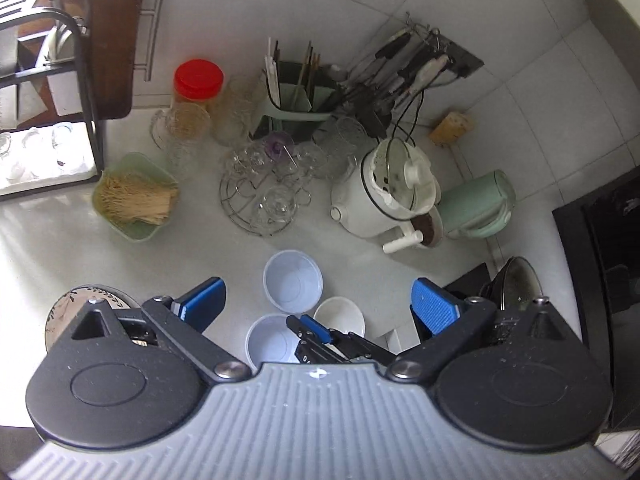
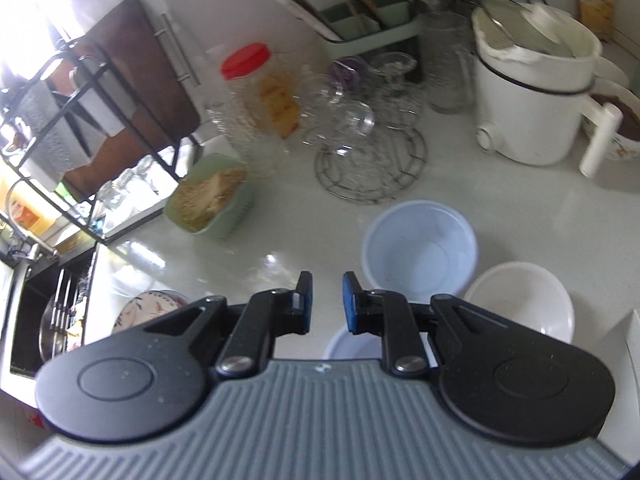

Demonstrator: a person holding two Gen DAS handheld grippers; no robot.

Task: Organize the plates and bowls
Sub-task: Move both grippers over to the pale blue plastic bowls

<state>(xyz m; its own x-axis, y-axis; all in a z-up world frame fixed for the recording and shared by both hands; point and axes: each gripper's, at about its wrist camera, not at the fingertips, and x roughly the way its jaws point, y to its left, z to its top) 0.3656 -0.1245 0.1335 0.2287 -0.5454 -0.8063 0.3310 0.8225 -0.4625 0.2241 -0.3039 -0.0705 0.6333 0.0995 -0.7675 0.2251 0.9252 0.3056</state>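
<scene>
Left tool point(image 1: 318, 306): blue pads spread wide, nothing between them. Right tool point(image 2: 327, 304): pads nearly together over bare table point(image 2: 248, 256), gripping nothing. Three bowls stand mouth-up in a cluster: a pale blue bowl point(image 1: 269, 342) nearest, a white bowl point(image 1: 342, 314) beside it, a second blue bowl point(image 1: 293, 280) just beyond. A patterned plate point(image 1: 66, 310) lies flat at left. Bare table surrounds the bowls; farther back, a wire rack point(image 1: 260, 200) of glasses and a white cooker point(image 1: 386, 196) crowd the wall.

Pale blue bowl point(image 2: 420, 246), white bowl point(image 2: 520, 302), red-lidded jar point(image 1: 198, 84).
</scene>
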